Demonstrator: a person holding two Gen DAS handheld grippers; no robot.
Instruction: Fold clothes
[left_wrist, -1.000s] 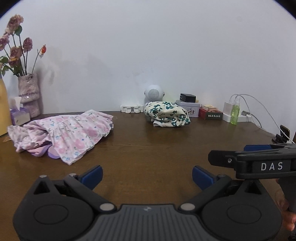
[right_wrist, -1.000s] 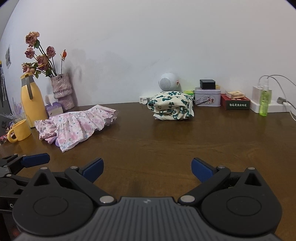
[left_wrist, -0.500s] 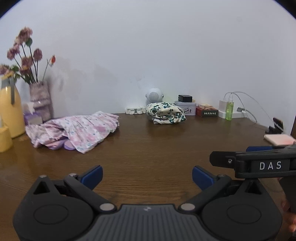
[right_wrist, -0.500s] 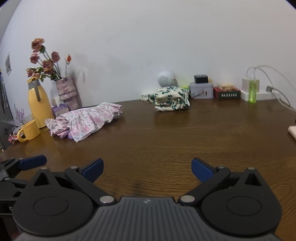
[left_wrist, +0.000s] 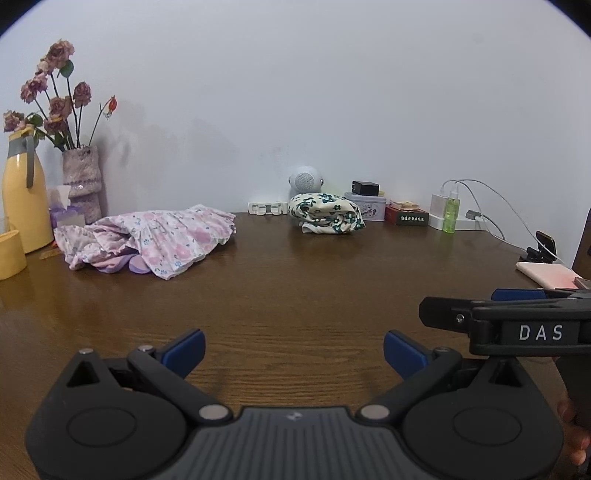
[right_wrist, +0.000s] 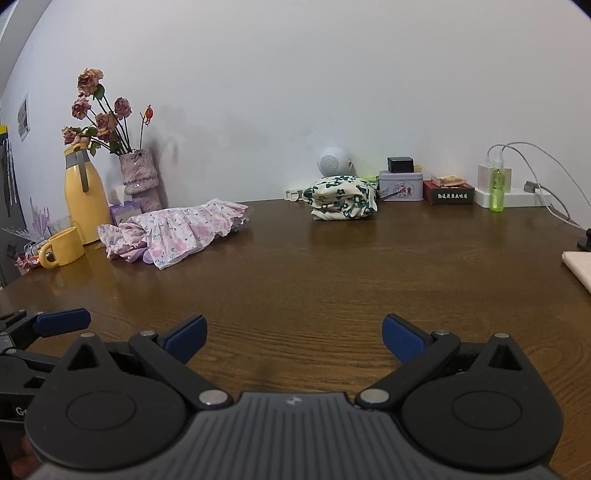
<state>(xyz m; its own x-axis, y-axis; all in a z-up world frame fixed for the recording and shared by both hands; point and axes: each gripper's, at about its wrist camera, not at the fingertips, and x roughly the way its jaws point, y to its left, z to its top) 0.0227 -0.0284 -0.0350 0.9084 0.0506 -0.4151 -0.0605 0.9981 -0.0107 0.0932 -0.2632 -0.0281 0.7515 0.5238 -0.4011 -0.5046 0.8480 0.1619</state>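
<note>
Pink floral garment (left_wrist: 155, 240) crumpled on table (left_wrist: 295, 288).

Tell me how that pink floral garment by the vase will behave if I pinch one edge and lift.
The pink floral garment lies crumpled with ruffled folds, so it will likely hang limp and unfurl. It looks thin, so probably light. A purple layer shows beneath its edge; that may trail along or slip free.

Table (left_wrist: 295, 295) glossy grained wood; pink dress (left_wrist: 159, 240) thin cloth (ruffled); tin box (right_wrist: 400, 186) metal.
</note>
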